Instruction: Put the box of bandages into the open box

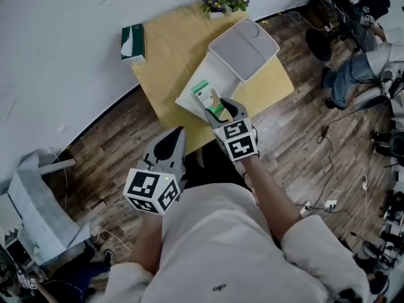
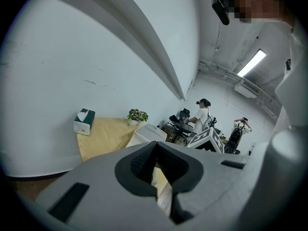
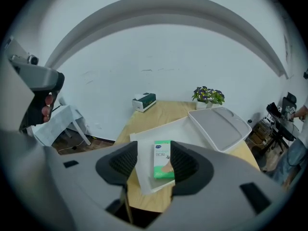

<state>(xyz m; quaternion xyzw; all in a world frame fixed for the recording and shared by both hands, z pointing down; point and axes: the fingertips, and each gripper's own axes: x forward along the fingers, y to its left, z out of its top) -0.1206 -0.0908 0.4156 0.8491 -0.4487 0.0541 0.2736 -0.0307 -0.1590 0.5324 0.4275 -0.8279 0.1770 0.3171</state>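
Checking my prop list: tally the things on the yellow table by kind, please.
Tissue box: 1
Potted plant: 1
Open box: 1
Box of bandages: 1
Total: 4

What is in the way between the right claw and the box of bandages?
Nothing visible is in the way. The box of bandages lies straight between the open jaws of the right claw, with a gap at its left side. It seems to rest on the floor of the white open box, whose lid is swung back.
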